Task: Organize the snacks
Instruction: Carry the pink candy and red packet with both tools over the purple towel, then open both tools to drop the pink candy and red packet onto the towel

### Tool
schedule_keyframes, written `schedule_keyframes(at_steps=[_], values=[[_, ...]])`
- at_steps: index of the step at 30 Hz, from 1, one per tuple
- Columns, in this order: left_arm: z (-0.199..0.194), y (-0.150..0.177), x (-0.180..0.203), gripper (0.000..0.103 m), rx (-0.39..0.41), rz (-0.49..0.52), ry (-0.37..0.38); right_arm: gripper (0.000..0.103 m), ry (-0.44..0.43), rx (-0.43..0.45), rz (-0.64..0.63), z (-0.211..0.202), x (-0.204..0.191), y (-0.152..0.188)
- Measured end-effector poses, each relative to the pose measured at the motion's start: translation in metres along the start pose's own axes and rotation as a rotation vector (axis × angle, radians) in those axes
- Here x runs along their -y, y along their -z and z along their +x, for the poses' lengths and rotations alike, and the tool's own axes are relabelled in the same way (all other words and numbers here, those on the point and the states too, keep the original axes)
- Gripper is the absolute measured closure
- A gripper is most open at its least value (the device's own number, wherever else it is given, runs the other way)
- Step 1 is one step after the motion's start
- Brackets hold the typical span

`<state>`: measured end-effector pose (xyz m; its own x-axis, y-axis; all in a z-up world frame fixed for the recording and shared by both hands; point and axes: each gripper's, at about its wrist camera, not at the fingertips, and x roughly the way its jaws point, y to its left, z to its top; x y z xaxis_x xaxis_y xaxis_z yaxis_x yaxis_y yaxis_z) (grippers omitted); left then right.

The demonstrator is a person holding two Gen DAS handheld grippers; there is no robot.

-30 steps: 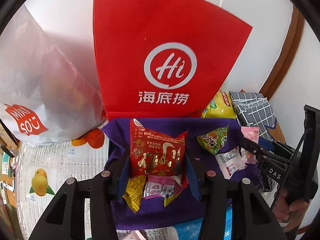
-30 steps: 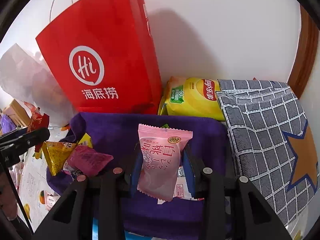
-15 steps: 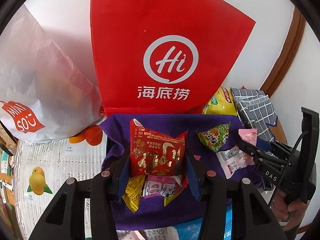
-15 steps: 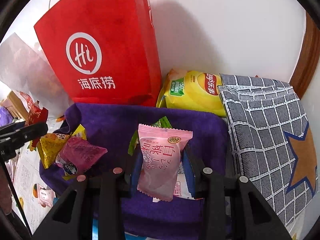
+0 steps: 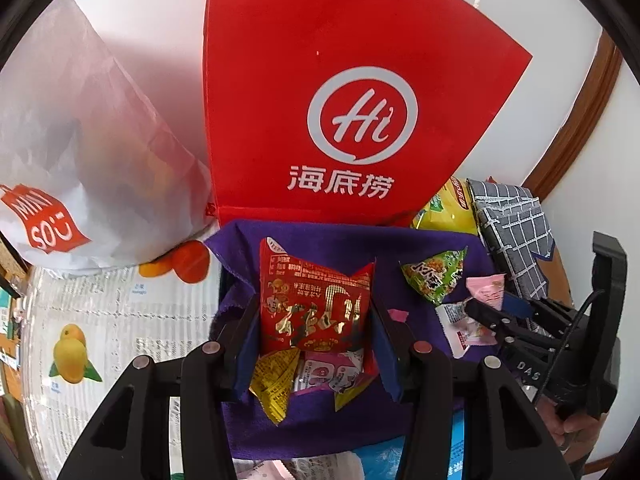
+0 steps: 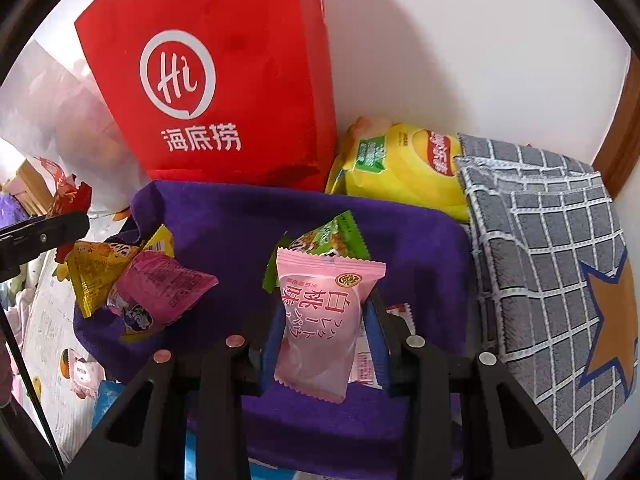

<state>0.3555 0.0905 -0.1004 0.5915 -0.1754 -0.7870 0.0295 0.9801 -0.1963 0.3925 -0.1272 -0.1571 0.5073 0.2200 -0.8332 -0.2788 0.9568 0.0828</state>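
Observation:
My left gripper (image 5: 314, 312) is shut on a red snack packet (image 5: 314, 304) and holds it above the purple cloth (image 5: 320, 236). Under it lie a yellow packet (image 5: 276, 384) and a pink packet (image 5: 328, 372). My right gripper (image 6: 324, 320) is shut on a pink peach packet (image 6: 320, 320), above the same purple cloth (image 6: 408, 248). A green packet (image 6: 332, 236) lies just behind it. A yellow packet (image 6: 96, 272) and a magenta packet (image 6: 160, 292) lie on the cloth's left part. The right gripper (image 5: 486, 312) also shows in the left wrist view.
A red paper bag (image 5: 352, 112) stands against the wall behind the cloth. A white plastic bag (image 5: 80, 152) is at the left. A yellow chips bag (image 6: 404, 168) and a grey checked cloth (image 6: 552, 248) lie at the right. The table cover (image 5: 112, 320) has fruit prints.
Both grippers have moved closer to the red bag, each still holding its packet. The green packet now shows behind the pink one in the right view.

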Motion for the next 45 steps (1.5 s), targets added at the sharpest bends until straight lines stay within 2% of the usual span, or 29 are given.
schedule_keyframes(at_steps=[14, 22, 25, 27, 32, 36, 39, 41, 43, 45], values=[[0.013, 0.005, 0.011, 0.055, -0.045, 0.039, -0.015, 0.064, 0.003, -0.088, 0.014, 0.023, 0.001, 0.004], [0.021, 0.009, 0.019, 0.055, -0.073, 0.063, -0.017, 0.063, 0.009, -0.08, 0.0, 0.02, -0.003, 0.006], [0.025, 0.01, 0.022, 0.055, -0.085, 0.075, -0.019, 0.056, 0.01, -0.072, 0.003, 0.015, -0.003, 0.006], [0.028, 0.011, 0.024, 0.055, -0.094, 0.078, -0.02, 0.047, 0.007, -0.045, 0.0, 0.009, -0.003, 0.004], [0.033, 0.013, 0.027, 0.054, -0.112, 0.086, -0.03, 0.046, 0.012, -0.013, 0.0, -0.005, -0.003, 0.003], [0.033, 0.015, 0.03, 0.053, -0.122, 0.095, -0.033, 0.039, 0.021, 0.013, 0.021, -0.016, -0.002, 0.001], [0.031, 0.015, 0.032, 0.052, -0.119, 0.099, -0.023, 0.038, 0.009, 0.032, 0.04, -0.023, 0.001, -0.002], [0.029, 0.015, 0.033, 0.05, -0.12, 0.099, -0.025, 0.038, 0.011, 0.037, 0.041, -0.027, 0.0, -0.004], [0.026, 0.014, 0.035, 0.039, -0.119, 0.099, -0.031, 0.037, 0.03, 0.044, 0.044, -0.033, -0.001, -0.005], [0.022, 0.014, 0.038, 0.036, -0.115, 0.115, -0.065, 0.036, 0.046, 0.053, 0.046, -0.039, -0.003, -0.005]])
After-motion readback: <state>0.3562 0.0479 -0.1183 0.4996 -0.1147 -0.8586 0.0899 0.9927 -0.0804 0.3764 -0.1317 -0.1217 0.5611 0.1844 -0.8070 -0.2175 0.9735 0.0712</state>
